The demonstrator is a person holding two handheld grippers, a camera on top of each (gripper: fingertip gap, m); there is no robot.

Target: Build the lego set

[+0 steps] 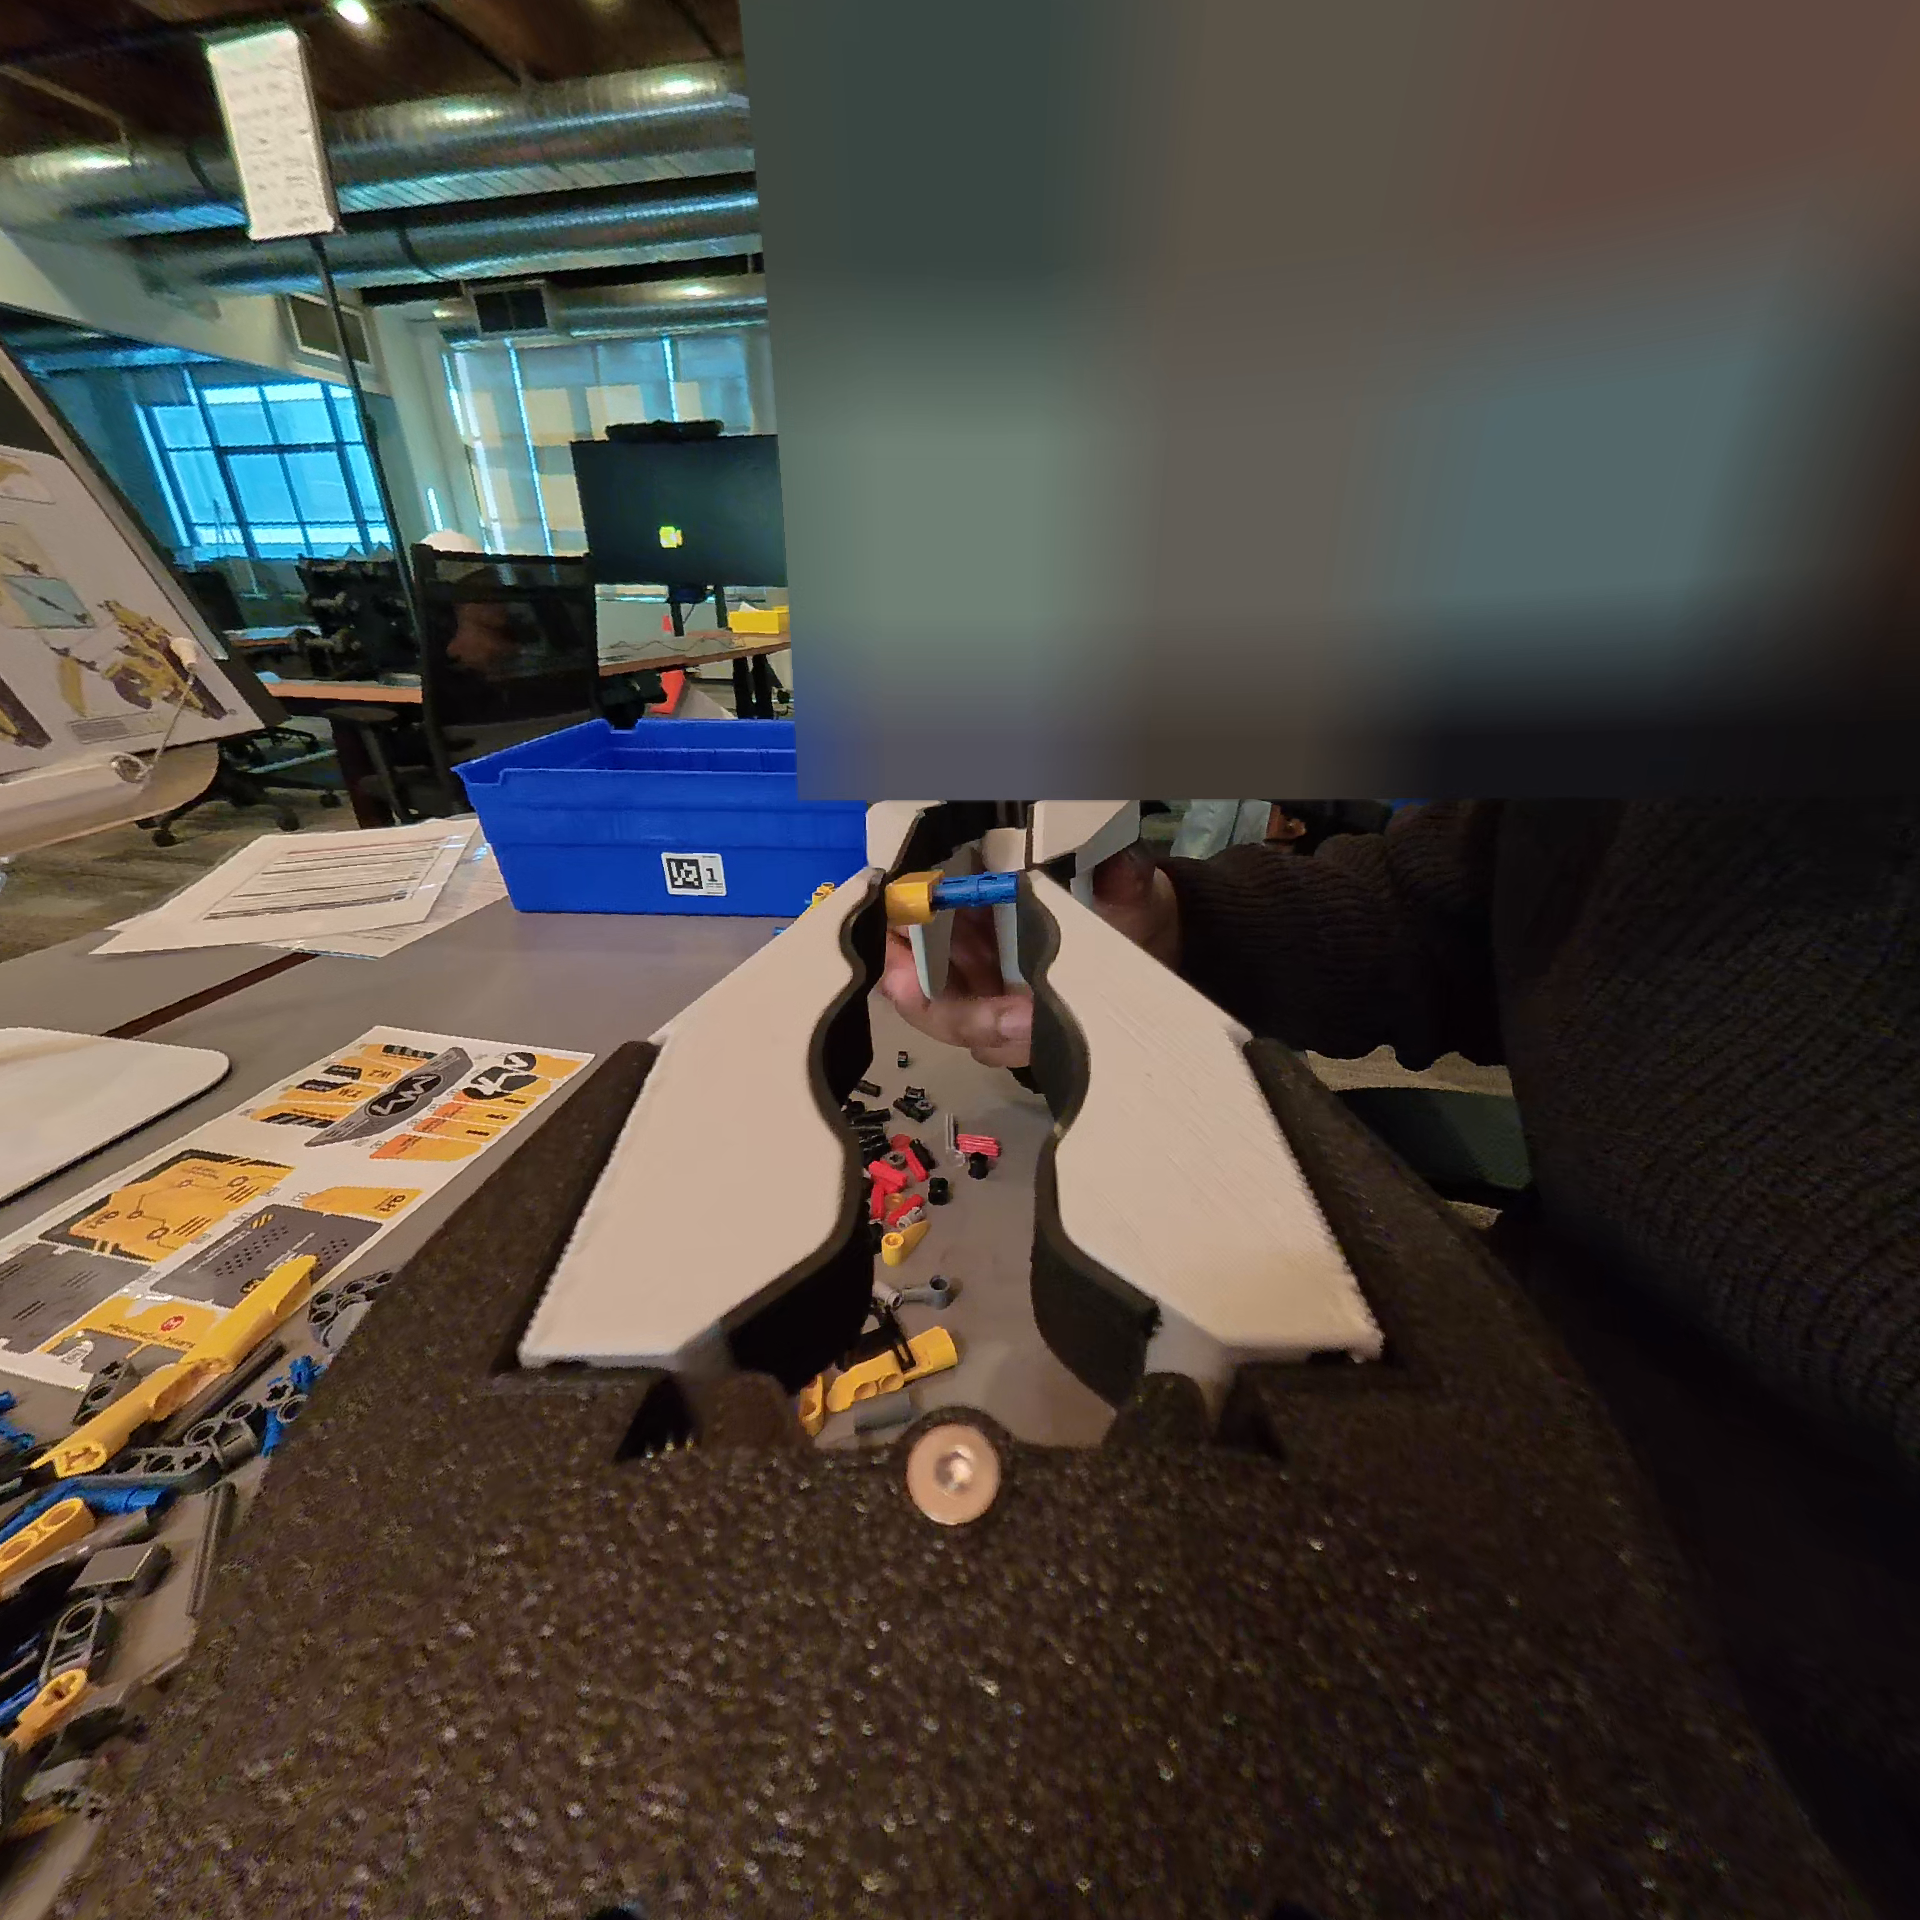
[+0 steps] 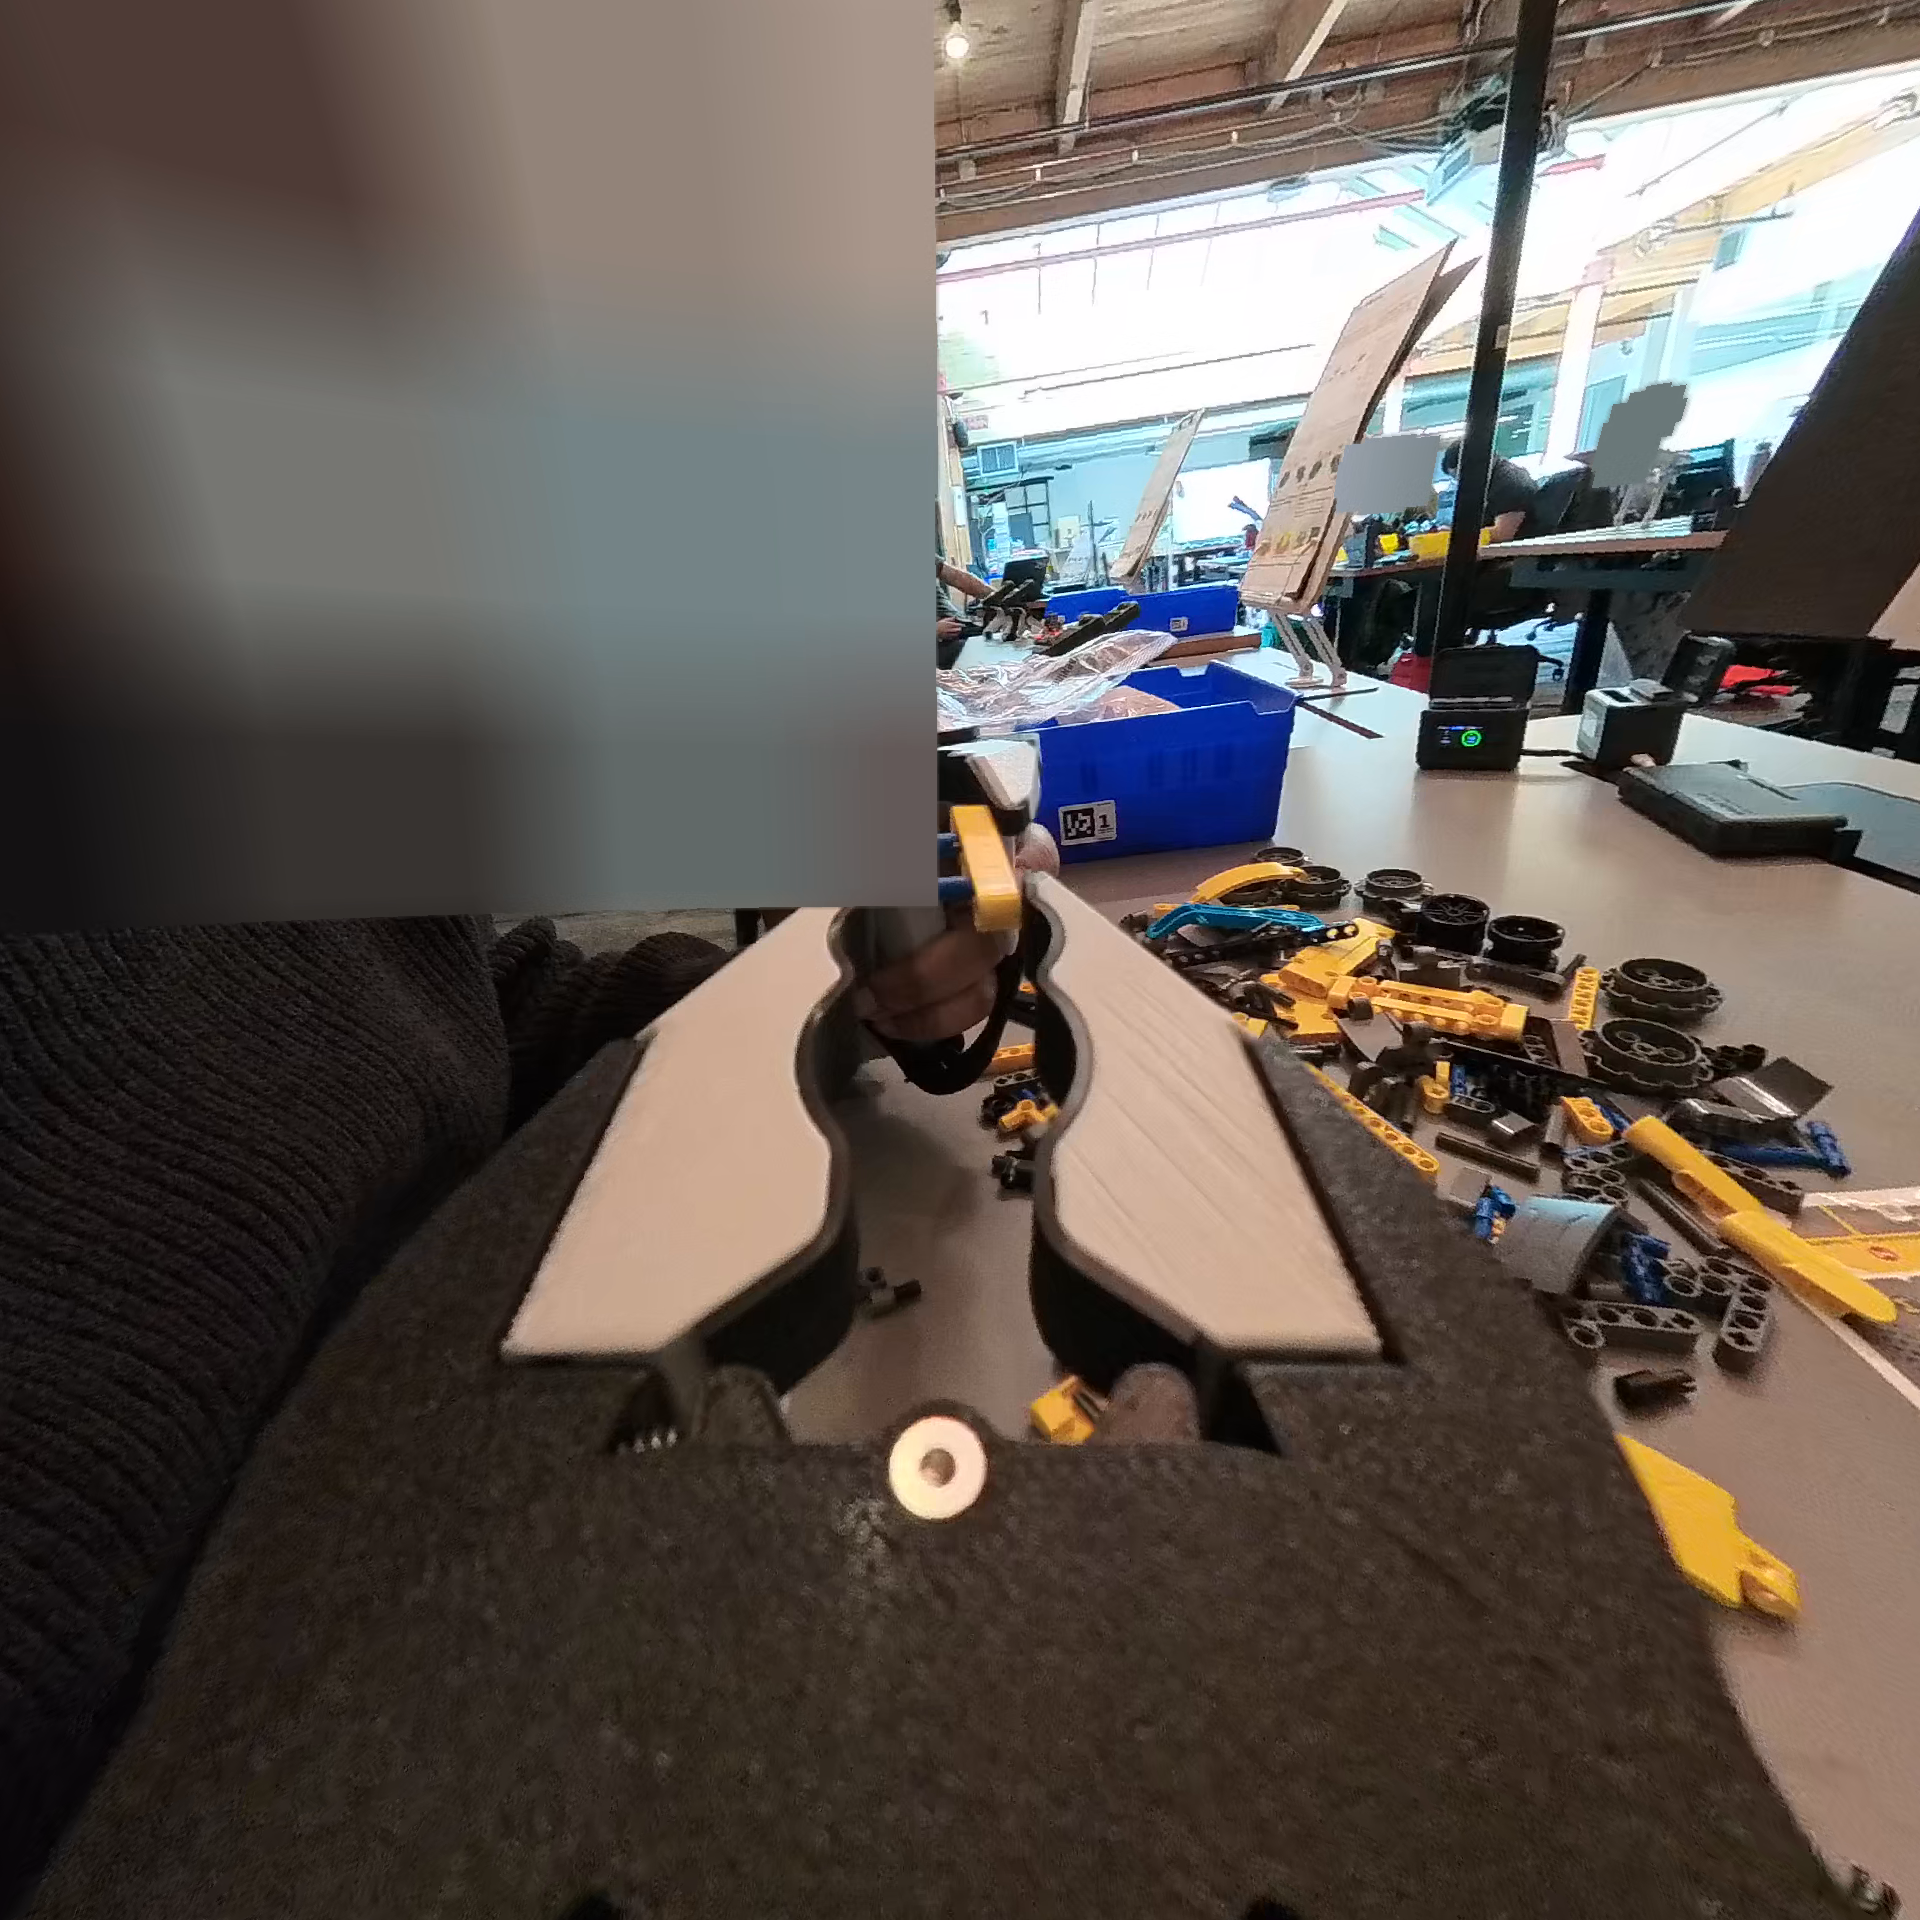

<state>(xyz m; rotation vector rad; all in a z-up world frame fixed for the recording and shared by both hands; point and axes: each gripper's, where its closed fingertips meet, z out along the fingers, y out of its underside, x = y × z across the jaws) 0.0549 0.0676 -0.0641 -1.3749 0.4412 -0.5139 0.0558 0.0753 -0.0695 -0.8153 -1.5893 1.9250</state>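
Speckled black foam housing fills the foreground of both wrist views, with the grey fingers reaching forward from it. At the tips of the left gripper sits a small assembly: a yellow connector against the left finger with a blue pin running across to the right finger, so this gripper is clamped on the pair. Just behind it the grey tips of the other gripper and a hand show. In the right wrist view the right gripper has a yellow beam with blue pins in it at its fingertips, touching the right finger; whether it is truly clenched on the beam I cannot tell, as a blurred patch covers the left tip. A hand lies just beyond. Below, on the grey bench, lie scattered yellow, black and blue building pieces, with black wheels among them. A blue bin stands farther back, and a sticker sheet lies on the bench to the left.
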